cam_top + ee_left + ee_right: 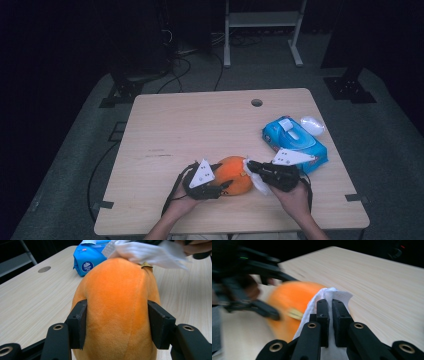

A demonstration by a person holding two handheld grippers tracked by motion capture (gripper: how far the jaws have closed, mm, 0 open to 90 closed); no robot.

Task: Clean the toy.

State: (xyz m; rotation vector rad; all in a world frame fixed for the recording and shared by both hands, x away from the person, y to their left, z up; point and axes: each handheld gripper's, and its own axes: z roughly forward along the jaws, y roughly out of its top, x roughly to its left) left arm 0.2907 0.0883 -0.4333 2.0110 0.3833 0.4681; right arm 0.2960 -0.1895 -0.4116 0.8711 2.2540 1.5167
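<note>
An orange plush fruit (234,172) lies near the front edge of the wooden table (200,125). My left gripper (225,186) comes at it from the left, and in the left gripper view both pads press into the sides of the plush (117,290). My right gripper (251,167) reaches in from the right, shut on a white wipe (257,182). The wipe (145,253) rests against the top end of the plush by its small stem. In the right gripper view the wipe (339,296) sticks out past my right gripper (330,302), with the plush (292,297) blurred behind it.
A blue pack of wet wipes (295,142) lies at the right side of the table, just behind my right hand. A pale oval object (312,125) sits beside it near the right edge. A cable hole (256,102) is near the far edge.
</note>
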